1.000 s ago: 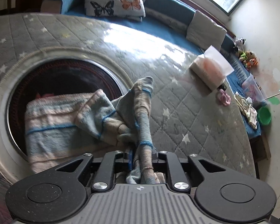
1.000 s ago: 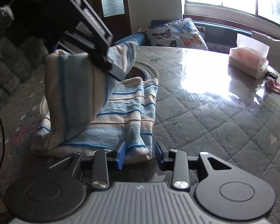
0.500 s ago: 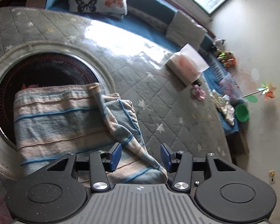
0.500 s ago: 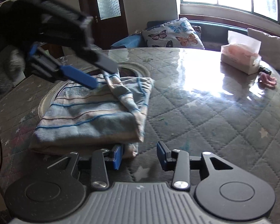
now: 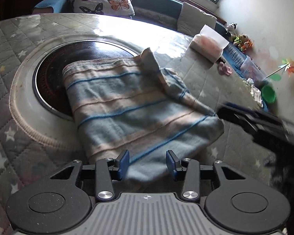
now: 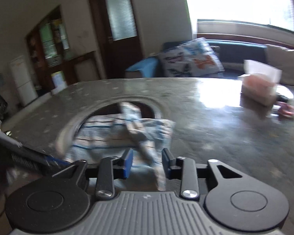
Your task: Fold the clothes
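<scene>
Door [image 6: 121, 19] only right-view; toys [image 5: 240, 39] and striped towel [image 5: 139, 105] left-view.

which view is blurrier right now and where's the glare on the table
The right wrist view is the blurrier: the striped cloth, tissue box and butterfly pillow are all smeared, with window glare on the table beside the box. The left wrist view is mostly sharp; only the right gripper at its edge is smeared, and glare washes the tabletop beyond the cloth.
</scene>
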Demonstrator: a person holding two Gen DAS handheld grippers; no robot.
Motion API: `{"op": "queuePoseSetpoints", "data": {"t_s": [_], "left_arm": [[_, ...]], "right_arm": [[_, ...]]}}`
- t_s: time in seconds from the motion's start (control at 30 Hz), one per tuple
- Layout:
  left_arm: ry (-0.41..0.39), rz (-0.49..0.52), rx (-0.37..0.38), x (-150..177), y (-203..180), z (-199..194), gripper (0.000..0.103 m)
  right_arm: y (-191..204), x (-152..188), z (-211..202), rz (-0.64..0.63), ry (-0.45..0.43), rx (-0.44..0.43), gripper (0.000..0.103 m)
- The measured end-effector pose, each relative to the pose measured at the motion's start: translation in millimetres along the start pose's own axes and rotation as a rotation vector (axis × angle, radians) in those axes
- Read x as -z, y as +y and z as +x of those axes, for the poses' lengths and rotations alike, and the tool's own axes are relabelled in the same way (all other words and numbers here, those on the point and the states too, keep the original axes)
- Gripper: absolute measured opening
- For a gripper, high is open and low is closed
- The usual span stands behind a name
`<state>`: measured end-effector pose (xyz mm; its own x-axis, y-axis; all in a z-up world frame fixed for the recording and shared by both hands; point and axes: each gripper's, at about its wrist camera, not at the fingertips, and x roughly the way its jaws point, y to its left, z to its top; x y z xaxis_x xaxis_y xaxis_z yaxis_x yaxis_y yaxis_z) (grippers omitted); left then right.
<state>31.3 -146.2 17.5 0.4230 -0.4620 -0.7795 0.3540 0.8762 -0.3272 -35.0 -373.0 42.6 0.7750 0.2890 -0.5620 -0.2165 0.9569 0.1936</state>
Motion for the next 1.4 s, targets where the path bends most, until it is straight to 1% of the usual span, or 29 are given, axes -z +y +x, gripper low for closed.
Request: {"op": "queuePoseSetpoints", "data": {"t_s": [0.1, 0.17, 0.27, 0.3, 0.37, 0.43, 0.47, 0.6, 0.7, 0.77, 0.9, 1.03, 1.13, 1.2, 1.23, 1.27, 1.4], "left_arm": [[-0.005, 0.004, 0.002, 4, 2, -1, 0.043], [-0.004, -0.001, 0.002, 6, 6, -1, 0.042], [-0.001, -0.013, 0.012, 8, 13, -1, 0.038], [-0.003, -0.015, 0.018, 9, 15, -2, 0.038], [-0.003, -0.017, 0.025, 10, 18, -2, 0.038], [-0.008, -0.015, 0.024, 7, 20, -4, 0.035], [-0.013, -0.015, 0.021, 5, 20, -5, 0.035], [-0.039, -0.024, -0.002, -8, 27, -8, 0.035], [-0.063, -0.066, -0.045, -23, 39, -5, 0.035], [-0.075, -0.091, -0.074, -31, 47, -2, 0.036], [-0.076, -0.136, -0.124, -39, 64, 3, 0.041], [-0.062, -0.162, -0.110, -35, 72, 6, 0.041], [-0.050, -0.165, -0.095, -32, 74, 8, 0.038], [-0.051, -0.156, -0.093, -29, 75, 6, 0.032], [-0.049, -0.151, -0.090, -28, 75, 5, 0.027], [-0.048, -0.147, -0.087, -27, 75, 4, 0.026], [-0.044, -0.128, -0.079, -19, 77, -3, 0.022]], "right_arm": [[11, -7, 33, -0.017, 0.048, -0.076, 0.025], [15, -9, 50, -0.027, 0.076, -0.092, 0.025], [12, -11, 81, -0.055, 0.112, -0.055, 0.025], [8, -14, 87, -0.056, 0.113, -0.034, 0.023], [-3, -19, 93, -0.040, 0.101, 0.012, 0.023], [-14, -25, 94, -0.009, 0.089, 0.060, 0.024], [-21, -28, 93, 0.004, 0.081, 0.081, 0.025], [-32, -28, 87, 0.016, 0.081, 0.097, 0.025], [-40, -23, 89, 0.047, 0.105, 0.089, 0.025], [-46, -21, 92, 0.090, 0.116, 0.076, 0.025], [-54, -16, 92, 0.170, 0.131, 0.024, 0.026], [-59, -10, 90, 0.222, 0.139, -0.011, 0.026], [-58, -6, 87, 0.245, 0.139, -0.029, 0.022], [-56, -4, 85, 0.250, 0.140, -0.038, 0.018], [-54, -2, 83, 0.253, 0.141, -0.041, 0.017], [-52, 0, 81, 0.254, 0.142, -0.044, 0.014], [-45, 8, 71, 0.266, 0.142, -0.061, 0.013]]}}
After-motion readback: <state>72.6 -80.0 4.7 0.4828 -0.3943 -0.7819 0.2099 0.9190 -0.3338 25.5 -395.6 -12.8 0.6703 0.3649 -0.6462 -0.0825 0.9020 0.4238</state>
